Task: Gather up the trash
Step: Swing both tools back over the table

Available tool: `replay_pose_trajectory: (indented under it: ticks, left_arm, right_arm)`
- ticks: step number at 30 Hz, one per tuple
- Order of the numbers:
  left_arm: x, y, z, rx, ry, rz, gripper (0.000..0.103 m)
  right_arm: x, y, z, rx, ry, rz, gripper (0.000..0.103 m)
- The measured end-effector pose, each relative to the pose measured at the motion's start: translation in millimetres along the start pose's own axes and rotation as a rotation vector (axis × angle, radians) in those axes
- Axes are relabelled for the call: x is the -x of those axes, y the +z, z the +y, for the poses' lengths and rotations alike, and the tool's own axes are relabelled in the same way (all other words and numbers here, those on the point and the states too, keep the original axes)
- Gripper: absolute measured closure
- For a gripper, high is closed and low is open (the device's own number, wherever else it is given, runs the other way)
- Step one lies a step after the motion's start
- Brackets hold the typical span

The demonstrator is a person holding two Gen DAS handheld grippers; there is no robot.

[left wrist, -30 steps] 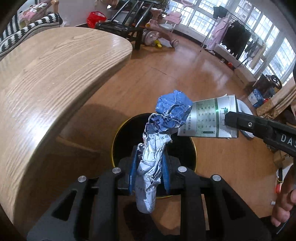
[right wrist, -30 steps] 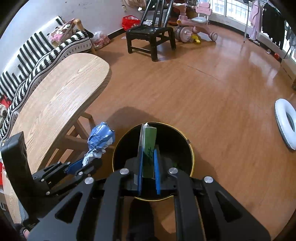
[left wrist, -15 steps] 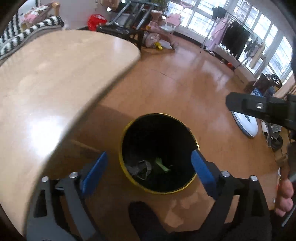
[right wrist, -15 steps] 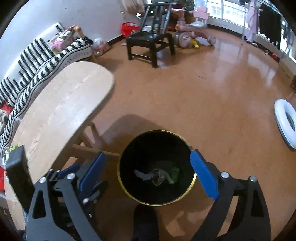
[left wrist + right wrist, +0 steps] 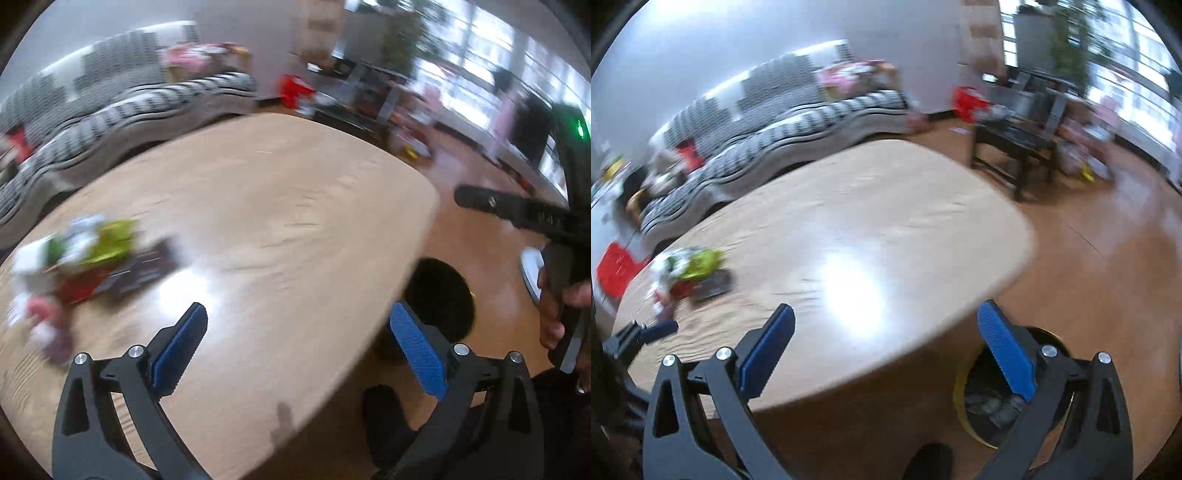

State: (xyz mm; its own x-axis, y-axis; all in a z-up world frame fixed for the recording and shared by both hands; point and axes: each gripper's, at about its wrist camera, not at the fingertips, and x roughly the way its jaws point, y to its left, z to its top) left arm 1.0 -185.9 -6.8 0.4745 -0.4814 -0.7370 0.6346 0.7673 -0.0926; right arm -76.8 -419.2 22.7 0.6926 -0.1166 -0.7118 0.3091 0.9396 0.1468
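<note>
**Bin holds some trash; a heap still waits on the table**

At the far left of the wooden table (image 5: 280, 221) lies a blurred pile of wrappers (image 5: 85, 262): green, white, red and a dark flat packet, too smeared to name singly. That heap is what is left to collect, so I judge the job partly done. To the right, below the table's rounded edge, stands the yellow-rimmed trash bin (image 5: 964, 402), with crumpled scraps showing inside it.

The left gripper (image 5: 297, 345) tilts down over the tabletop, its blue pads opening wide with nothing between them. The right gripper (image 5: 886, 349) sits at a like downward tilt across the table edge and bin, jaws also opening and empty. A hand (image 5: 557, 314) grips its handle at the far right.
</note>
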Motion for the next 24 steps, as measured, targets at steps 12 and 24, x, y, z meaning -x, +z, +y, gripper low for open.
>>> replay_pose_trajectory:
  ticks: [12,24]
  left_arm:
    - [77,-65,179,0.258,0.251,-0.022,0.007]
    - [57,-70,208,0.270,0.250,0.011,0.007]
  right_arm:
    - [-46,9,191,0.243,0.227,0.067,0.007]
    - [-76,-4,241,0.351,0.235,0.106,0.007]
